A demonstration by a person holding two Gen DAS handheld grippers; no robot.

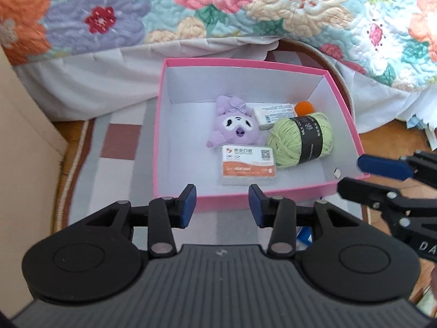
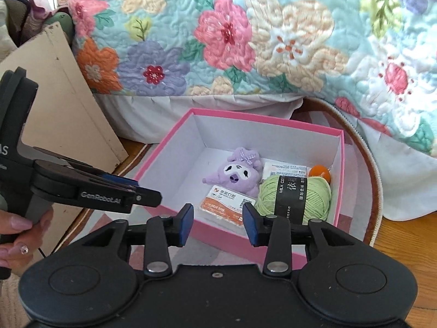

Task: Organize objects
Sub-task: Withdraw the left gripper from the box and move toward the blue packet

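A pink box (image 1: pixel 161 125) (image 2: pixel 153 164) with a white inside stands on a rug. In it lie a purple plush toy (image 1: pixel 235 124) (image 2: pixel 235 173), a green yarn ball (image 1: pixel 300 139) (image 2: pixel 295 196), an orange-and-white card pack (image 1: pixel 247 164) (image 2: pixel 224 205), a white packet (image 1: pixel 273 113) (image 2: pixel 284 169) and an orange ball (image 1: pixel 303 108) (image 2: pixel 319 172). My left gripper (image 1: pixel 222 205) is open and empty at the box's near wall. My right gripper (image 2: pixel 218 225) is open and empty, just above the near wall. The right gripper also shows at the right of the left wrist view (image 1: pixel 382 175).
A flowered quilt (image 1: pixel 218 5) (image 2: pixel 273 32) hangs over the bed edge behind the box. A beige board (image 2: pixel 62 104) leans at the left. The checked rug (image 1: pixel 114 147) lies on a wooden floor (image 2: pixel 409 246). The left gripper's fingers (image 2: pixel 114 188) reach in at the left.
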